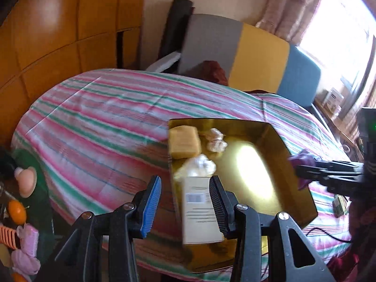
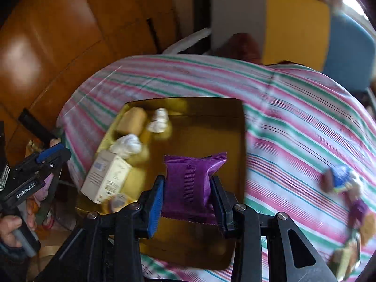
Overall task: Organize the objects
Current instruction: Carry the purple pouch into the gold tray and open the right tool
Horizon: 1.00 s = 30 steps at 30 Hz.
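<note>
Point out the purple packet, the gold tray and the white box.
purple packet (image 2: 188, 183), right wrist view, middle of its front.
gold tray (image 2: 211, 127), right wrist view, bare floor.
white box (image 2: 107, 178), right wrist view, its upper face.

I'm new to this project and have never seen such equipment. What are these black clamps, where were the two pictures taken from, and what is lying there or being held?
They are hand-held two-finger grippers, one in each of a person's hands, each with a camera looking along its fingers. In the right one's picture, the right gripper pinches a purple packet above a gold tray on a striped bedspread. In the left one's picture, the left gripper is partly open and holds nothing. In the tray lie a white box, a tan block and white wads.
</note>
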Tool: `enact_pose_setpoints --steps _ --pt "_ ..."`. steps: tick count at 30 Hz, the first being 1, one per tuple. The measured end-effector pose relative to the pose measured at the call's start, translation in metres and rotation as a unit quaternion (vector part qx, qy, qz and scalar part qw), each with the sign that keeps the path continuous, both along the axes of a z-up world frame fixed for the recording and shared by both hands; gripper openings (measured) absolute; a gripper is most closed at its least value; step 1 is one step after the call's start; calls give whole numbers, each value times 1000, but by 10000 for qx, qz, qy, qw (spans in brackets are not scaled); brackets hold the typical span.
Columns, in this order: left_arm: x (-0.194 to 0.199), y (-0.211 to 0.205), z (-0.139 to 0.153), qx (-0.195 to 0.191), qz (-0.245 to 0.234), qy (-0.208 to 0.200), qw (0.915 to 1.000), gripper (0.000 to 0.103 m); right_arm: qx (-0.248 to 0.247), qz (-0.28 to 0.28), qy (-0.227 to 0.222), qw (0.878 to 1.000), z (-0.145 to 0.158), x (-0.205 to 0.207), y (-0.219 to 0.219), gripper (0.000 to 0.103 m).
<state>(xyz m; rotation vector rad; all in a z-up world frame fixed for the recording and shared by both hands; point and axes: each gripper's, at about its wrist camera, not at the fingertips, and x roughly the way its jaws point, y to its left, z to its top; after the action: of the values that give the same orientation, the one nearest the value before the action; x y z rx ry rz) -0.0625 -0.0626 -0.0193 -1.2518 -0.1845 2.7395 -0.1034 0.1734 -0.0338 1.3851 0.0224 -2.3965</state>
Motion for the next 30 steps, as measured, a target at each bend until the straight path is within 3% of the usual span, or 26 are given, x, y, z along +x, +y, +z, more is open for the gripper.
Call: enact_pose_setpoints --steps 9,16,21,26,30 --pt "-2 -32 -19 197 348 -226 9989 43 404 153 -581 9974 -54 -62 -78 39" --pt "-5 -40 -31 327 399 -373 9980 43 532 -26 -768 9956 -79 -96 -93 39" --pt "-7 -42 -34 345 429 -426 9976 43 220 -93 -777 9967 -79 -103 -93 43" --pt "-5 -38 -32 313 400 -407 9979 43 -88 -215 -722 9971 -73 -98 -83 64" --pt "-3 -34 -26 270 346 -333 9985 43 -257 -338 -596 9973 -60 -88 -67 69"
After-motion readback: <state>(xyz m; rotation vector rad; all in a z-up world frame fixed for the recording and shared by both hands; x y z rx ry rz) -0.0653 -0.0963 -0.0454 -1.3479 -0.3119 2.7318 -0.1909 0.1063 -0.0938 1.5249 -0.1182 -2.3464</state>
